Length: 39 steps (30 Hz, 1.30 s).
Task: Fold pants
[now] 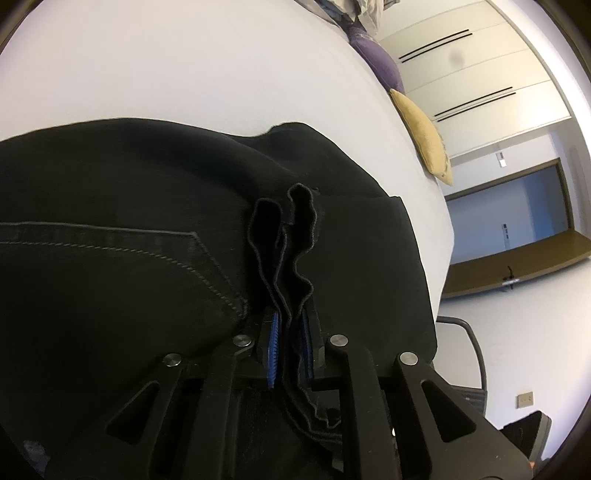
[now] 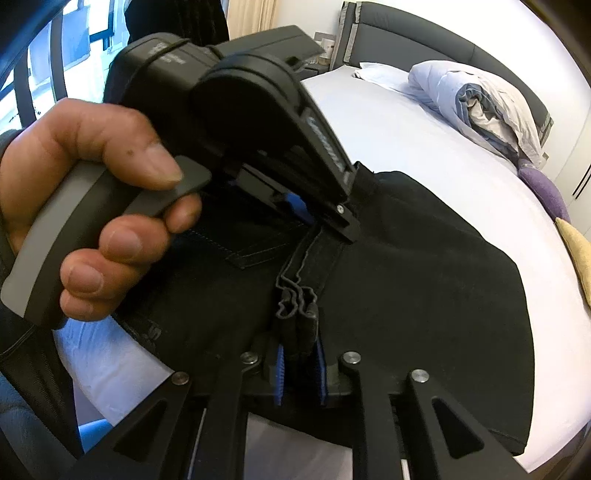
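Black pants [image 1: 129,206] lie folded on a white bed, a back pocket [image 1: 199,254] facing up. In the left wrist view my left gripper [image 1: 290,332] is shut on a wavy, bunched hem edge that rises between its blue pads [image 1: 274,339]. The right wrist view shows my right gripper [image 2: 299,354] shut on a similar bunch of hem of the pants [image 2: 424,277]. Just beyond it, a person's hand [image 2: 92,177] holds the left gripper [image 2: 325,221], whose tips sit on the same strip of fabric. Both grippers are close together near the bed's edge.
White bed sheet [image 2: 406,129] stretches past the pants. A rolled duvet [image 2: 476,103] lies by the dark headboard [image 2: 424,33]. A purple pillow [image 1: 376,55] and a yellow cushion [image 1: 424,136] sit along the far side. A chair [image 1: 469,350] stands beside the bed.
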{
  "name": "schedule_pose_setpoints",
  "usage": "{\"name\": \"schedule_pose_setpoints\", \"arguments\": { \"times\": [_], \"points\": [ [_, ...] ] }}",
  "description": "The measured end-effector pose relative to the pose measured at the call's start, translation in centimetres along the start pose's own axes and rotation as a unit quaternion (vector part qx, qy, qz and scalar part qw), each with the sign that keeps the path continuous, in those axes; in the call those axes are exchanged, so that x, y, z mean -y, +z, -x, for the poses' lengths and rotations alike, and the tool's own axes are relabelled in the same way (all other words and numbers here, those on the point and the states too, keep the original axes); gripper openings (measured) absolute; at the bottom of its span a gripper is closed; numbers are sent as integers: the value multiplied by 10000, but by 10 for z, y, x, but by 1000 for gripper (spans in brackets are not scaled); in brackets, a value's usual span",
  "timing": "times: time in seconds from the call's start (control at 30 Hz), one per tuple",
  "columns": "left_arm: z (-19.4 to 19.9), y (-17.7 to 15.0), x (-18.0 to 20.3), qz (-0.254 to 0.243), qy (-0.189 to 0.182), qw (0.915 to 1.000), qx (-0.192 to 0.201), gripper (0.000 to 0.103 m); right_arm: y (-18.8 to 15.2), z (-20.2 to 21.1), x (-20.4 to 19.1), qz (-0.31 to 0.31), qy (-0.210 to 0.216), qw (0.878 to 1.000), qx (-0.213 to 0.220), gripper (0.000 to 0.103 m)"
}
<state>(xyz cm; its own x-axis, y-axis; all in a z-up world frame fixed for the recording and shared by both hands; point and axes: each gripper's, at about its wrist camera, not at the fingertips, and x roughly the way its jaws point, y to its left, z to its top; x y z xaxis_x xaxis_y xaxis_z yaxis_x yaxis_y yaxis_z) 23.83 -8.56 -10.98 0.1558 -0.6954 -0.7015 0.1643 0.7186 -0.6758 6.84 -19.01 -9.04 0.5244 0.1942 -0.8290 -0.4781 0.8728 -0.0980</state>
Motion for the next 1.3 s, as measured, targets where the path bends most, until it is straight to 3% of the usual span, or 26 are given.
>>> {"name": "schedule_pose_setpoints", "arguments": {
  "times": [0.13, 0.23, 0.37, 0.5, 0.57, 0.63, 0.73, 0.87, 0.97, 1.1, 1.3],
  "points": [
    [14, 0, 8, -114, 461, 9985, 265, 12, -5, 14, 7, -84, 515, 9986, -8, 48],
    [27, 2, 14, -126, 738, 9959, 510, 12, -10, 34, 24, -155, 866, 9961, 92, 50],
    [32, 3, 41, -425, 512, 9954, 688, 12, -14, 57, 88, -1096, 1404, 9830, 452, 49],
    [3, -5, 63, -757, 272, 9960, 377, 13, -22, 54, 195, -2679, 1860, 9425, 732, 49],
    [-18, -16, 64, -791, 313, 9963, 102, 12, -28, 41, 248, -3293, 2300, 9119, 846, 49],
    [-34, -29, 60, -741, 330, 9967, -103, 12, -30, 25, 279, -3576, 2621, 8930, 777, 49],
    [-33, -44, 53, -648, 168, 9977, 69, 12, -25, -6, 311, -3808, 2967, 8739, 570, 49],
    [-35, -51, 49, -568, 51, 9984, 42, 12, -17, -56, 328, -3912, 3544, 8489, 279, 49],
    [-36, -53, 50, -581, 100, 9983, 37, 12, -20, -87, 330, -4011, 3642, 8405, -83, 49],
    [-41, -53, 51, -623, 128, 9979, 72, 12, -38, -85, 322, -4052, 3893, 8272, -44, 48],
    [-45, -39, 45, -496, -61, 9987, 104, 12, -70, -56, 290, -3596, 4103, 8370, -411, 48]
  ]
}}
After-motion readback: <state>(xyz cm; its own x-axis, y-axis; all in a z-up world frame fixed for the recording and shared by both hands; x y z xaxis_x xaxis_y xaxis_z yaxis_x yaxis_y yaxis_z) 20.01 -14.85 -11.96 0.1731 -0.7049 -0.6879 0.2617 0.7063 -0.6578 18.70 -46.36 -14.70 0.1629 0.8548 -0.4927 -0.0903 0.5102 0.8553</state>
